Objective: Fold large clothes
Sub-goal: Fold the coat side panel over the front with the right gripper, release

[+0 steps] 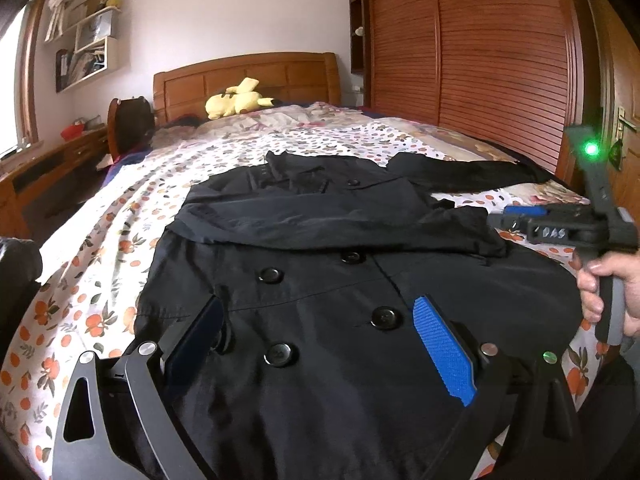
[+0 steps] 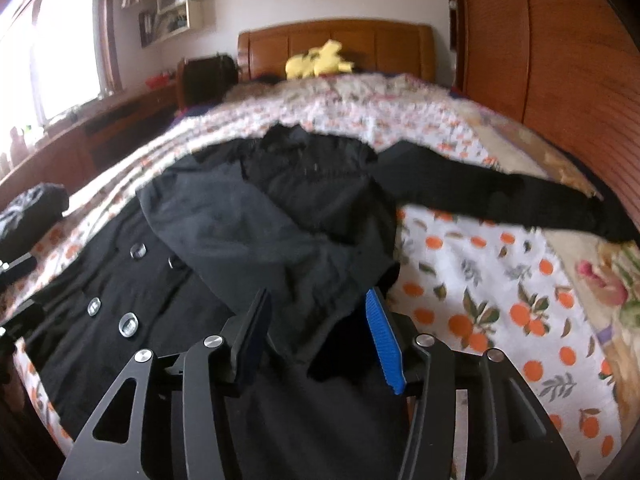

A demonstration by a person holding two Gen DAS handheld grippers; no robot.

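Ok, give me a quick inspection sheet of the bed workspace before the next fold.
Surface: bed with orange-print sheet, mostly bare around the garment.
Job's things: black coat lies buttons up; one sleeve folded across the chest, the other sleeve stretched out on the sheet.
Clutter: yellow plush toy by the headboard; dark bundle at the bed's edge.
Grippers: left gripper open above the coat; right gripper open, folded sleeve cloth between its fingers, no pressing visible.
Cables: nothing seen.
Surroundings: wooden wardrobe, wall shelves, desk.
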